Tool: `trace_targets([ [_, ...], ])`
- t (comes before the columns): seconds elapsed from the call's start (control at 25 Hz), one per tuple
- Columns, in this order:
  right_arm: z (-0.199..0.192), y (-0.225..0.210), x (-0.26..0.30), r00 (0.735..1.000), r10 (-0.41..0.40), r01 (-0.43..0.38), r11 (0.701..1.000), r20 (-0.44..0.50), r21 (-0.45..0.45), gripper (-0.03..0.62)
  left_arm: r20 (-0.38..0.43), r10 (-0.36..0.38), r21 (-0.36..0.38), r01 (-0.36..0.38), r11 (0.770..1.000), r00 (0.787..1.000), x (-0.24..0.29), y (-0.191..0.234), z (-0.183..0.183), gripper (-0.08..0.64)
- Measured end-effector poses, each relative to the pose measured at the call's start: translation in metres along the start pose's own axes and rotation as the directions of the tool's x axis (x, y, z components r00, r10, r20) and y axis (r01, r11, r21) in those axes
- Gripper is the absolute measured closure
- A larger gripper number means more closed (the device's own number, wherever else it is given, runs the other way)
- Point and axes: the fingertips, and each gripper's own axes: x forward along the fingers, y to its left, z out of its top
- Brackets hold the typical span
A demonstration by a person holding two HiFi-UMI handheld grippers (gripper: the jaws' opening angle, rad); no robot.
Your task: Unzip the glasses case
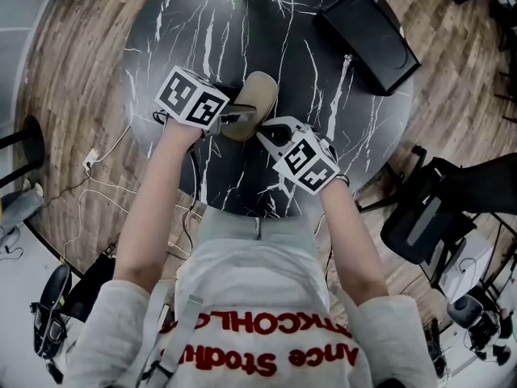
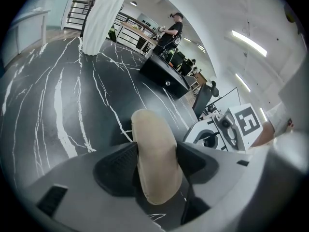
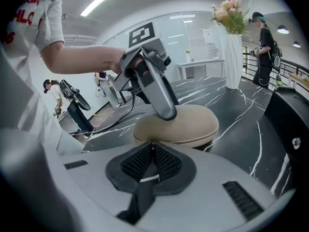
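A beige zip-up glasses case (image 1: 254, 95) lies on the black marble table (image 1: 323, 120). My left gripper (image 1: 234, 118) clamps its near end from the left. In the left gripper view the case (image 2: 152, 153) fills the gap between both pads. My right gripper (image 1: 266, 132) comes in from the right at the case's near edge. In the right gripper view its pads are pressed together at the case's seam (image 3: 152, 141), nipping a small zipper pull. The case (image 3: 188, 122) looks closed, and the left gripper's finger (image 3: 161, 100) rests on top of it.
A black box (image 1: 367, 39) sits at the table's far right. A white vase with flowers (image 3: 231, 57) stands at the far edge. A black chair (image 1: 436, 217) is off the table to the right, and cables (image 1: 97, 192) trail on the wooden floor at left.
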Motion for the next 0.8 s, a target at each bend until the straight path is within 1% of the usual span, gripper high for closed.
trace_targets([
  [0.08,-0.001,0.007,0.003,1.000,0.005,-0.005,1.000,0.002,0.003,0.563,0.001,0.001,-0.001,-0.001,1.000,1.000,0.000,0.000,0.000,0.296],
  [0.2,0.000,0.015,0.006,1.000,-0.001,0.000,0.999,0.023,0.035,0.563,0.007,0.001,-0.001,-0.001,1.000,1.000,-0.001,-0.001,0.000,0.296],
  [0.32,-0.001,0.028,0.014,1.000,0.015,-0.015,0.999,0.019,0.034,0.563,0.014,0.001,-0.004,-0.001,1.000,1.000,-0.001,0.000,0.000,0.296],
  [0.48,0.000,0.031,0.017,0.999,-0.008,0.004,0.996,0.043,0.085,0.563,0.021,-0.003,-0.007,0.003,1.000,1.000,-0.001,0.000,0.001,0.296],
  [0.56,0.001,0.033,0.019,0.999,-0.013,0.010,0.997,0.039,0.078,0.563,0.023,-0.001,-0.008,0.001,1.000,1.000,-0.001,0.001,0.000,0.296],
  [0.72,0.002,0.034,0.019,0.998,-0.029,0.024,0.995,0.047,0.101,0.563,0.024,-0.001,-0.006,0.001,1.000,1.000,-0.001,0.000,0.000,0.296],
  [0.8,0.002,0.034,0.020,0.998,-0.036,0.032,0.995,0.043,0.096,0.563,0.026,-0.002,-0.008,0.003,1.000,1.000,-0.001,0.001,0.000,0.296],
])
